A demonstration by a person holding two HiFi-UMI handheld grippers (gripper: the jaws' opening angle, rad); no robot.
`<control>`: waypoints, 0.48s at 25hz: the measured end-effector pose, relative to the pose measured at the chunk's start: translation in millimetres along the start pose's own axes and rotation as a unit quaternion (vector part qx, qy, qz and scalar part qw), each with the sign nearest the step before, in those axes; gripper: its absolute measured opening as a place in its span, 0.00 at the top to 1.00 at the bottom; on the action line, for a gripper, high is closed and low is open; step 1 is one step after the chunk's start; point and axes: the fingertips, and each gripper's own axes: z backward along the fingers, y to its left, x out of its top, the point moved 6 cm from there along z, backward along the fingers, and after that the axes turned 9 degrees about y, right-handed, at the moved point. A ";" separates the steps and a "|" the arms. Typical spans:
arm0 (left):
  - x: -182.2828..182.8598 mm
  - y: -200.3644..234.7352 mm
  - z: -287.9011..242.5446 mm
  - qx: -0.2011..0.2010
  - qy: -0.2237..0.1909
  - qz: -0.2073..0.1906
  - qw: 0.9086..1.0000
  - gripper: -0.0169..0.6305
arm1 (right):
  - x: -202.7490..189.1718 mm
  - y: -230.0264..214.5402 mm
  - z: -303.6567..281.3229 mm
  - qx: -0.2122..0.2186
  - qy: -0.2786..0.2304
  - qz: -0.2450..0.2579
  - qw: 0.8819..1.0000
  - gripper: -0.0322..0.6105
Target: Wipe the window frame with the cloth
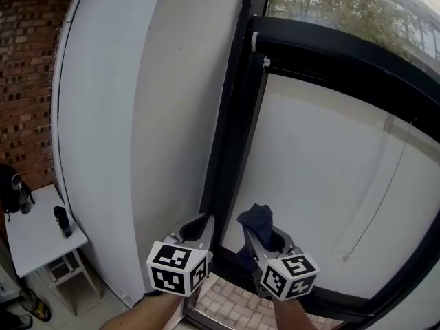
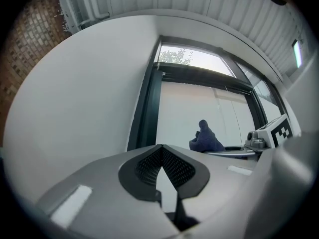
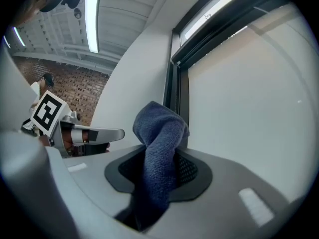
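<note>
The black window frame (image 1: 232, 129) runs upright in the middle of the head view, between a white wall and a pane covered by a white blind. My right gripper (image 1: 260, 229) is shut on a dark blue cloth (image 1: 256, 216), which sticks up past the fingertips just right of the frame's lower part. In the right gripper view the cloth (image 3: 160, 133) fills the jaws, with the frame (image 3: 175, 91) close behind it. My left gripper (image 1: 198, 223) is level with the right one, left of the frame. Its jaws meet at the tips (image 2: 160, 147) with nothing in them.
A white pillar-like wall (image 1: 137, 115) stands left of the frame. A small white table (image 1: 34, 236) with a black bottle (image 1: 62, 221) sits low at the left, by a brick wall (image 1: 27, 81). A blind cord (image 1: 385, 191) hangs over the pane. Brick paving (image 1: 230, 304) lies below.
</note>
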 end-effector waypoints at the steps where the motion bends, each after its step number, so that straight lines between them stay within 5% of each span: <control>1: 10.5 -1.6 -2.6 -0.005 -0.007 -0.003 1.000 0.98 | 11.7 -1.2 -1.4 -0.002 -0.005 0.005 1.000 0.75; 12: 115.0 3.2 -19.5 -0.008 -0.079 -0.019 0.997 0.98 | 141.2 -12.1 -19.1 -0.026 -0.049 0.057 0.997 0.75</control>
